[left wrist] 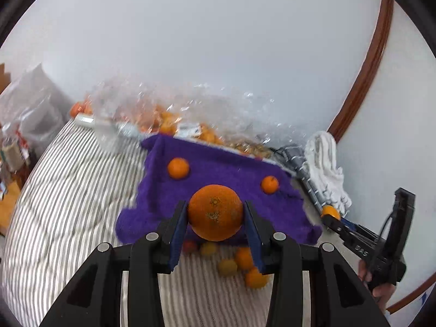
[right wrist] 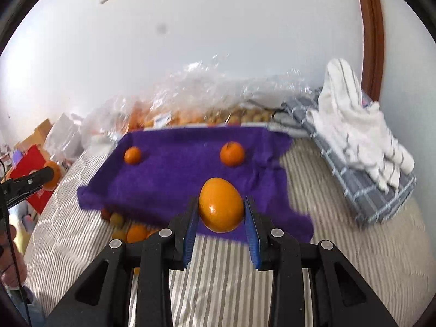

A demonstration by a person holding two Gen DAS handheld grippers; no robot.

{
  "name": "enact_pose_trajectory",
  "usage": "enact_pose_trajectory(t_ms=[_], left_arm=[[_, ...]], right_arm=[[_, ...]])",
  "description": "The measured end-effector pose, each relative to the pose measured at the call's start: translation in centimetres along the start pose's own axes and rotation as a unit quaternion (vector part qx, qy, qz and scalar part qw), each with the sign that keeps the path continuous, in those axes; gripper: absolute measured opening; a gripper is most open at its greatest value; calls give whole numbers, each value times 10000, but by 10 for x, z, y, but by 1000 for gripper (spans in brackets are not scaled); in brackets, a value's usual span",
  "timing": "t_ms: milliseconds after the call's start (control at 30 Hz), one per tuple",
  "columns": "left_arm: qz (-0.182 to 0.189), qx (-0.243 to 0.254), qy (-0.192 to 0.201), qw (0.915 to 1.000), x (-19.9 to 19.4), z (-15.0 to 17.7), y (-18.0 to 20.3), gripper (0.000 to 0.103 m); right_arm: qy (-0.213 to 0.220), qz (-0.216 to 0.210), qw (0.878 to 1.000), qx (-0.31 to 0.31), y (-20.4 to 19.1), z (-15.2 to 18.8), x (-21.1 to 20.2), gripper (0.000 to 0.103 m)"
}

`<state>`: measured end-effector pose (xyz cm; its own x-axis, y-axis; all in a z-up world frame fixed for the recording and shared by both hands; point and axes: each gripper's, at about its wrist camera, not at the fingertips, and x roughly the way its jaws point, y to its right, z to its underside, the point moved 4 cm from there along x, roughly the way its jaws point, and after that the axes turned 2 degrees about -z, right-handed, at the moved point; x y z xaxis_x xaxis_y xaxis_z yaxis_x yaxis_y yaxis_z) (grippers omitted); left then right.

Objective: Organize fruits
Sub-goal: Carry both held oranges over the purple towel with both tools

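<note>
From the left wrist view, the left gripper (left wrist: pixel 215 218) pinches a big orange (left wrist: pixel 215 212) between its blue pads (left wrist: pixel 178 231). The orange hangs above the near edge of the purple cloth (left wrist: pixel 218 169). Two small oranges (left wrist: pixel 178 167) sit on that cloth, well apart from each other. More loose fruit (left wrist: pixel 239 264) lies on the striped bed (left wrist: pixel 68 190) just under the cloth's near edge. The right gripper shows at the right side, also with fruit at its tip.

From the right wrist view, the right gripper (right wrist: pixel 221 212) pinches a smooth, egg-shaped orange (right wrist: pixel 221 205). It hangs over the cloth's near edge too. A clear bag (right wrist: pixel 190 103) of fruit rests behind the cloth.

To do this well, I think each hand should keep its squeeze soft but steady, so the round fruit does not pop out. Carry each one over a bare spot on the cloth, away from the two already there. Lower it until it touches, then let go slowly so it does not roll off.
</note>
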<state>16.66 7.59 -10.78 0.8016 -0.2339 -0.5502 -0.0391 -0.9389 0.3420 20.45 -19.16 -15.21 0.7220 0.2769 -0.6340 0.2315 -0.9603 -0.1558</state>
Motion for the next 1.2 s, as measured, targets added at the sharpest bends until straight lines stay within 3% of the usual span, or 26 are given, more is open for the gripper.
enact_pose_trajectory(t_ms=[167, 367, 500, 733, 867, 1033, 1200], left_arm=[[-341, 310, 336, 9984, 15, -27, 9, 39], [-554, 201, 430, 9973, 57, -39, -1, 39], [-693, 290, 305, 9967, 83, -32, -11, 39], [-527, 166, 116, 9984, 105, -14, -21, 39], [-851, 368, 120, 9956, 115, -9, -24, 39], [-786, 229, -78, 9966, 126, -5, -32, 39], [-988, 290, -155, 9946, 131, -3, -36, 39]], right_arm=[[174, 45, 9998, 109, 4, -32, 13, 33], [398, 169, 9988, 248, 7, -57, 40, 33], [288, 162, 9990, 294, 11, -51, 62, 33], [-82, 271, 9987, 417, 26, -31, 93, 33], [-87, 466, 9982, 360, 31, -27, 99, 33], [-173, 491, 9977, 428, 38, -23, 109, 33], [-306, 520, 9974, 387, 38, -19, 117, 33]])
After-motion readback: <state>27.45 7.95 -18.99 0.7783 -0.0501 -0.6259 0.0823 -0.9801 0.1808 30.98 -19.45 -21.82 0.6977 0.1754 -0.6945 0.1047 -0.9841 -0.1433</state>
